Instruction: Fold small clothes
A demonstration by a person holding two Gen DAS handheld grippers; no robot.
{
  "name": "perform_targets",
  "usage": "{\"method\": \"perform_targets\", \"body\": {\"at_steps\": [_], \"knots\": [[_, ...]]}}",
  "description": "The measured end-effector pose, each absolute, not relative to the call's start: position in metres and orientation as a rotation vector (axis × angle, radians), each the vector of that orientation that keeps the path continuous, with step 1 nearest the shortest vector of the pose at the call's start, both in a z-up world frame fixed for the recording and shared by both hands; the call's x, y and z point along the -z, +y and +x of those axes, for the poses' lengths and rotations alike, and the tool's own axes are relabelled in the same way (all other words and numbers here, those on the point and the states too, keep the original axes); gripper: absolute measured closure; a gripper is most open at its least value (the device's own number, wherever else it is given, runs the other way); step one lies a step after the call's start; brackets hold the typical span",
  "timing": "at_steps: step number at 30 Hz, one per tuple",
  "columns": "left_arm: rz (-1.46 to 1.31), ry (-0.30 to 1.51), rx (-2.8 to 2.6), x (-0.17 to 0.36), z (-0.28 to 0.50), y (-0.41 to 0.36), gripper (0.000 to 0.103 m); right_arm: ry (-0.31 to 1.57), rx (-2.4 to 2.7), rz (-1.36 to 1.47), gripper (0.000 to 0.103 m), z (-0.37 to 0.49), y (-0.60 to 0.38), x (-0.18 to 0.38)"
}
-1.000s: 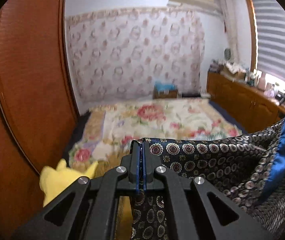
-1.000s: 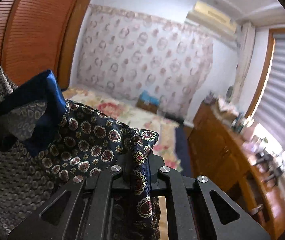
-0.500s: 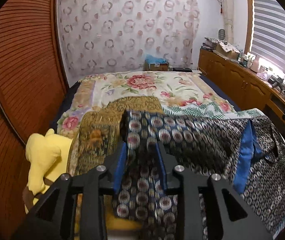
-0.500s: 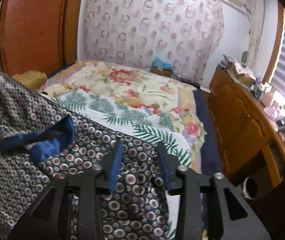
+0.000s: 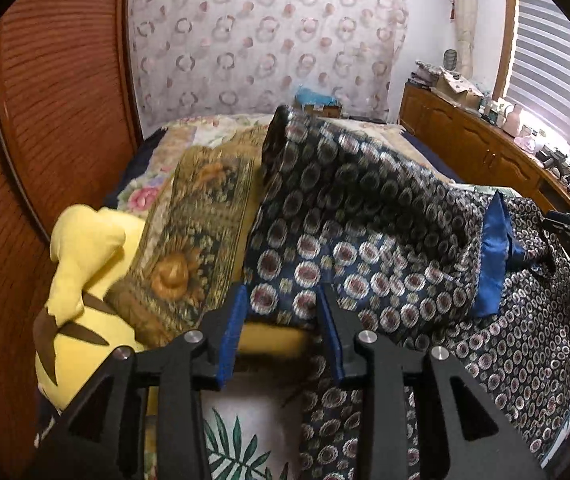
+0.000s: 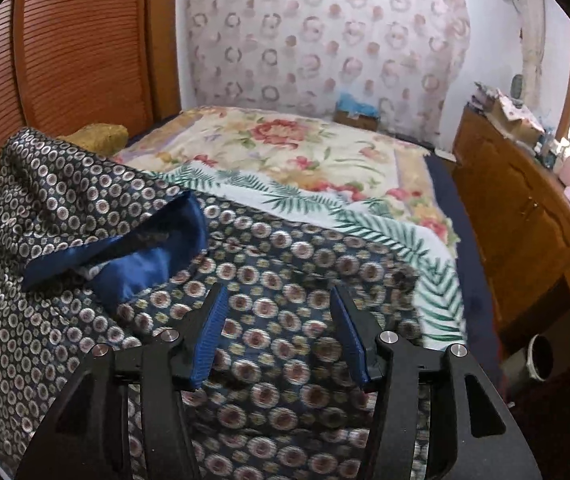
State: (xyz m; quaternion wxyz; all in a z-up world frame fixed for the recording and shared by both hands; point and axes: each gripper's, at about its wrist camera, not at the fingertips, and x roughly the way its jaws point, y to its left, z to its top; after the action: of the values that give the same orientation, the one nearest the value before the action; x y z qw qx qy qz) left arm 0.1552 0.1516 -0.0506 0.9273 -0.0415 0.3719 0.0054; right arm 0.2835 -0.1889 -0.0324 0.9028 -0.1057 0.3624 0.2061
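- Two grippers that a second ago were each clenched on a top corner of the patterned garment (image 5: 369, 236), holding it up in front of the room, have both let go.
- Since then the garment has dropped from hanging to lying spread on the bed (image 6: 325, 152), over the palm-leaf sheet (image 6: 413, 236), with its blue lining (image 6: 141, 256) turned out at the collar.
- Both wrist views now look much more steeply down at the bed than they did a second ago, when they faced the curtained wall (image 5: 269, 40).
- Left gripper (image 5: 281, 324): its jaws have just been opening and stand parted; the garment's near left corner lies between and just ahead of the blue pads, which do not press on it.
- Right gripper (image 6: 281, 332): its jaws have just been opening and stand wider apart; the cloth lies flat beneath and between them, released.
- Each gripper points forward and downward, low over the near edge of the garment.
- Left of the garment lie a gold-patterned cushion (image 5: 197, 216) and a yellow plush toy (image 5: 81, 264), close to the wooden wardrobe door (image 5: 57, 92).
- A wooden cabinet (image 6: 517, 216) runs along the right side of the bed.
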Motion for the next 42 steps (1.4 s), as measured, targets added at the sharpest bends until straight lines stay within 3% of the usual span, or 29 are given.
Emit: {"method": "perform_targets", "body": {"at_steps": [15,16,19,20,38,40,41,42], "knots": [[-0.102,0.756,-0.034,0.061,0.163,0.162,0.069,0.745,-0.341,-0.207,0.049,0.257,-0.233,0.044],[-0.096,0.748,-0.025,0.061,0.162,0.161,0.084,0.753,-0.332,-0.202,0.049,0.255,-0.239,0.045],[-0.062,0.734,-0.014,0.058,0.157,0.157,0.101,0.799,-0.307,-0.181,0.049,0.255,-0.258,0.054],[-0.058,0.717,-0.012,0.055,0.154,0.156,0.102,0.808,-0.298,-0.175,0.049,0.256,-0.262,0.058],[-0.051,0.588,0.051,0.017,0.114,0.127,0.103,0.84,-0.284,-0.166,0.05,0.304,-0.229,0.056],[-0.053,0.571,0.061,0.012,0.109,0.121,0.103,0.856,-0.289,-0.169,0.07,0.307,-0.229,0.061],[-0.055,0.563,0.064,0.01,0.106,0.12,0.103,0.864,-0.306,-0.167,0.089,0.307,-0.229,0.063],[-0.059,0.554,0.069,0.007,0.103,0.119,0.103,0.861,-0.333,-0.165,0.099,0.305,-0.229,0.064]]}}
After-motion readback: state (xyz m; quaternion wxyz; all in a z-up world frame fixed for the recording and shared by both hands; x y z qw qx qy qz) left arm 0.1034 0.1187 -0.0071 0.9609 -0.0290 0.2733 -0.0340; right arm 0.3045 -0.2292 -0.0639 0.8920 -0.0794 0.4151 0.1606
